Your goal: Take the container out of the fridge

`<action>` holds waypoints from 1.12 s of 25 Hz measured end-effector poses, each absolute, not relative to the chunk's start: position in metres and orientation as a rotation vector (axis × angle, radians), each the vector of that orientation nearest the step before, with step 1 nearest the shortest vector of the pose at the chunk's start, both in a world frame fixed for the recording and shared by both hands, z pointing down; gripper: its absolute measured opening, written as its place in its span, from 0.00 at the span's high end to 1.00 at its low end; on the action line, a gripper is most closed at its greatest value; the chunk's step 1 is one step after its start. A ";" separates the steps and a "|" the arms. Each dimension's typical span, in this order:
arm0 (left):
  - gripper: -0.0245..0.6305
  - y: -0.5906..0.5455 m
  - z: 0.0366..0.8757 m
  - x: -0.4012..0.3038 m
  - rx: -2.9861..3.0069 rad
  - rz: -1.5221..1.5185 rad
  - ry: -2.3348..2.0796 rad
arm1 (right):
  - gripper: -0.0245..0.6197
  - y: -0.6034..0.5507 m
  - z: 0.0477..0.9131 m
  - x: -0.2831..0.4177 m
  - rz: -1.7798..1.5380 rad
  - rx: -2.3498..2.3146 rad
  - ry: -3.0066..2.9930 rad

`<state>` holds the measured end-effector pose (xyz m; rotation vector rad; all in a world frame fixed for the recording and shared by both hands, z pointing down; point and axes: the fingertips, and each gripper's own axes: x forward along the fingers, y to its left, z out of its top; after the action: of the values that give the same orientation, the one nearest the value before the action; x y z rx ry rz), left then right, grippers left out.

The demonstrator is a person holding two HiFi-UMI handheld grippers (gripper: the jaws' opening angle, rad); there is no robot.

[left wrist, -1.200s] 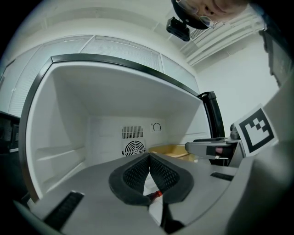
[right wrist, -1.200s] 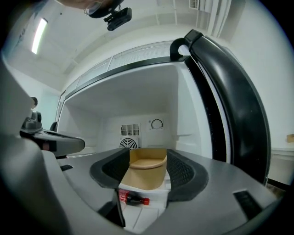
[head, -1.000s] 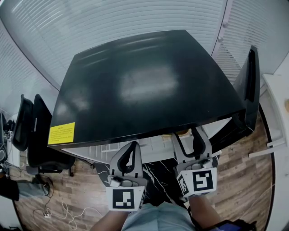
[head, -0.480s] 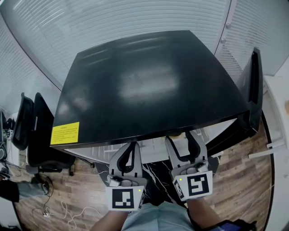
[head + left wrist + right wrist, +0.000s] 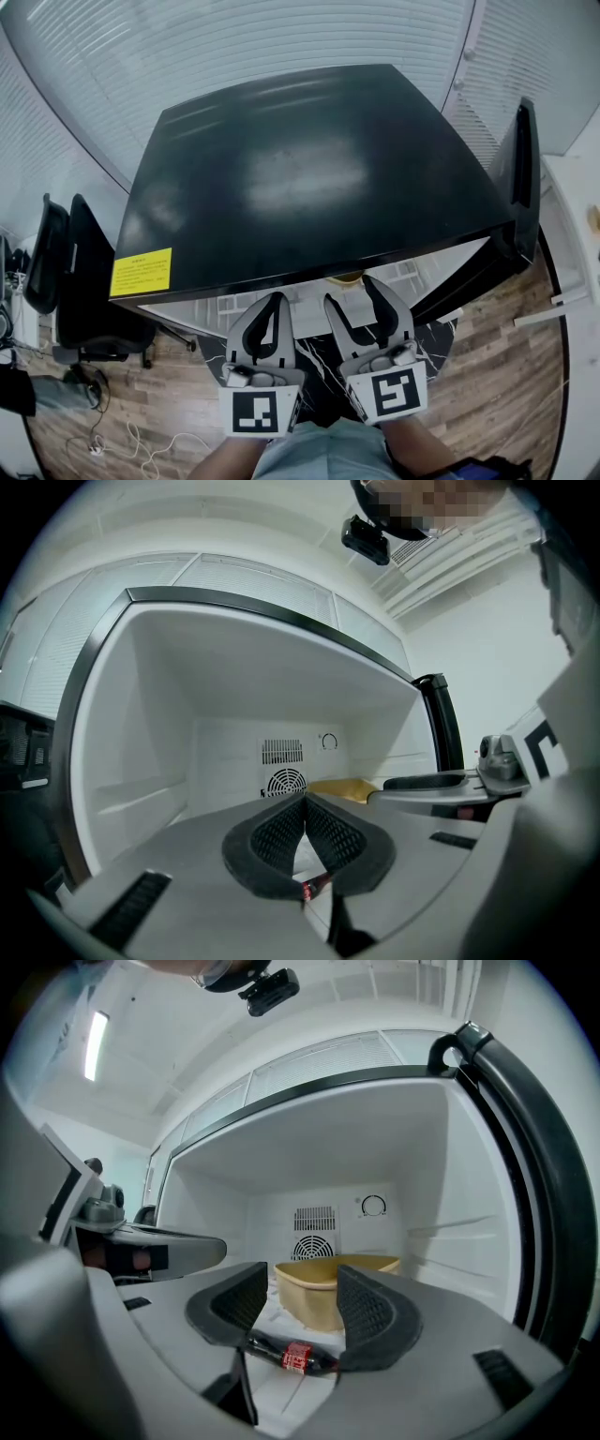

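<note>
Reaching in is the step now: the right gripper [image 5: 302, 1283] is at the mouth of the fridge [image 5: 300, 178], its jaws wide apart and closing a little, with the near corner of the yellow container [image 5: 314, 1302] showing in the gap but not touched. The container sits on the white shelf inside, toward the back. The left gripper [image 5: 305, 801] has its jaws pressed together with nothing in them, so next the right one likely needs to go further in, pinch the container's wall and pull it out.

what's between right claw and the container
A red-labelled bottle lies before the container, shown in the right gripper view; the closing right claw grips nothing.
</note>
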<state>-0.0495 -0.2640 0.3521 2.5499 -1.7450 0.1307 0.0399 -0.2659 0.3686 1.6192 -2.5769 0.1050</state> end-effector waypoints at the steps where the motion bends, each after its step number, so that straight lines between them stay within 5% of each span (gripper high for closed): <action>1: 0.94 -0.263 0.352 -0.050 2.550 0.128 -1.745 | 0.59 -0.266 0.366 0.039 0.092 1.626 -2.585; 28: 0.94 -0.271 0.359 -0.084 2.478 0.134 -1.822 | 0.60 -0.316 0.361 0.076 0.043 1.849 -2.402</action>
<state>-0.0836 -0.2708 0.3593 2.4776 -1.8219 0.1342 0.0762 -0.3160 0.3614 1.8495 -2.4017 0.0435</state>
